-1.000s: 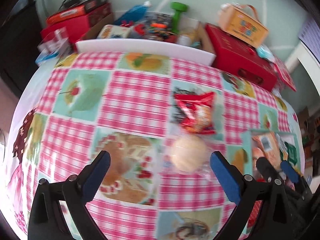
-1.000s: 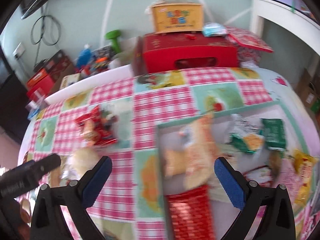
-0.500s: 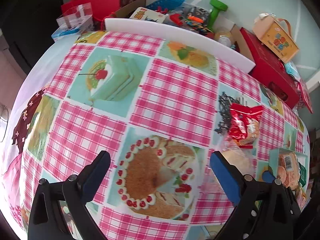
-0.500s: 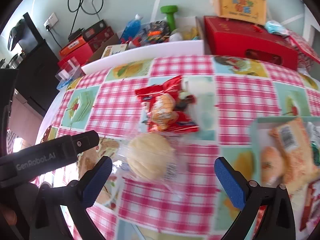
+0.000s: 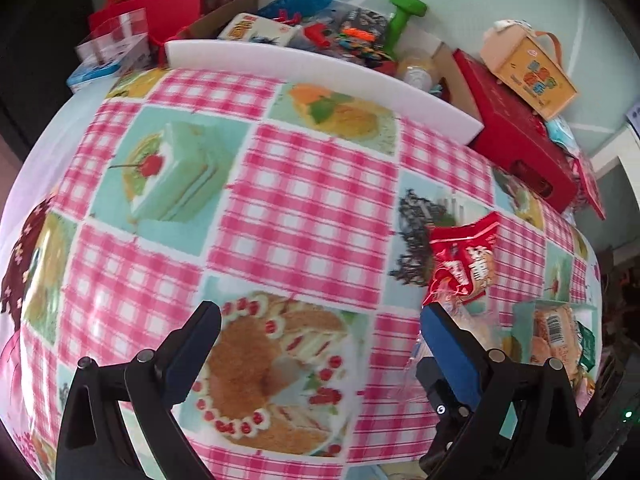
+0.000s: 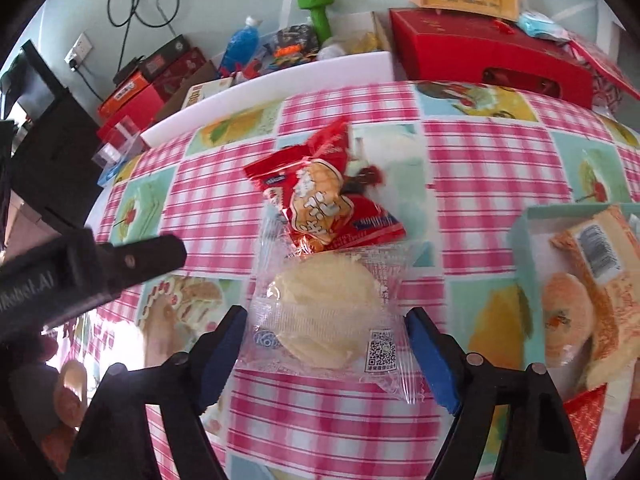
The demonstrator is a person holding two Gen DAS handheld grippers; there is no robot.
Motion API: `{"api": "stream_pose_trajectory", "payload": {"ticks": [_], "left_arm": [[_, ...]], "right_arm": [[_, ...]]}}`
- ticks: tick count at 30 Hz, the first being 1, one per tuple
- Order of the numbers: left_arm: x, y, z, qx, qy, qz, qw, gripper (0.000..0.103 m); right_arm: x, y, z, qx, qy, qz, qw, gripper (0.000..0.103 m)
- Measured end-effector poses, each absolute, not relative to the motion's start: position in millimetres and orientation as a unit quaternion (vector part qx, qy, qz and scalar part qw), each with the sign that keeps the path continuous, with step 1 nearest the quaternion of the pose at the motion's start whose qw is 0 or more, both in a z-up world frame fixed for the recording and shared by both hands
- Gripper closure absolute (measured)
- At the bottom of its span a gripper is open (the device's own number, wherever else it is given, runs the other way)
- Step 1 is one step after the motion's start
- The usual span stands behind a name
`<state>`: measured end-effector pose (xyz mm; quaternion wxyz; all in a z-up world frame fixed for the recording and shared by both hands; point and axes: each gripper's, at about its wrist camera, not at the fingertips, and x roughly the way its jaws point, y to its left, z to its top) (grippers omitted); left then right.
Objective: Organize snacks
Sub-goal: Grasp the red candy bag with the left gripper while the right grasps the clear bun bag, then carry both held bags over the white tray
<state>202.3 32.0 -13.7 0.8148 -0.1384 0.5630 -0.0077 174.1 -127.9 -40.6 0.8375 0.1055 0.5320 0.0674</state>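
Clear-wrapped bun (image 6: 326,316) lies on checked surface (image 6: 472,160), right between fingers of your right hand-held gripper (image 6: 326,354); jaws wide, pads just beside wrapper edges, no squeeze visible. Red snack bag (image 6: 320,200) touches bun's far edge. Tray (image 6: 524,224) at right holds orange packet (image 6: 600,264). Your left hand-held gripper (image 5: 320,354) also wide apart, empty, above cake print; red bag (image 5: 466,260) beyond its right finger.
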Motion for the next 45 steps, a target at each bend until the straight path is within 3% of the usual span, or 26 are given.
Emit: {"api": "stream_pose_trajectory", "payload": {"ticks": [13, 21, 23, 25, 33, 45], "left_arm": [[244, -60, -13, -0.091, 0.574, -0.13, 0.803, 0.003], [269, -80, -24, -0.066, 0.584, -0.177, 0.789, 0.004], [272, -86, -26, -0.051, 0.582, -0.185, 0.79, 0.014], [274, -89, -29, -0.049, 0.586, -0.191, 0.786, 0.051], [256, -60, -29, -0.1, 0.577, -0.185, 0.789, 0.058], [206, -25, 17, -0.155, 0.535, -0.145, 0.818, 0.059]], "right_arm": [[170, -170, -35, 0.126, 0.533, 0.038, 0.836, 0.023], [169, -172, -35, 0.123, 0.536, 0.035, 0.834, 0.025], [169, -173, -35, 0.124, 0.536, 0.036, 0.834, 0.025], [168, -173, -34, 0.126, 0.536, 0.037, 0.834, 0.025], [158, -169, -27, 0.122, 0.53, 0.052, 0.837, 0.029], [105, -169, 6, 0.1, 0.507, 0.055, 0.854, 0.031]]}}
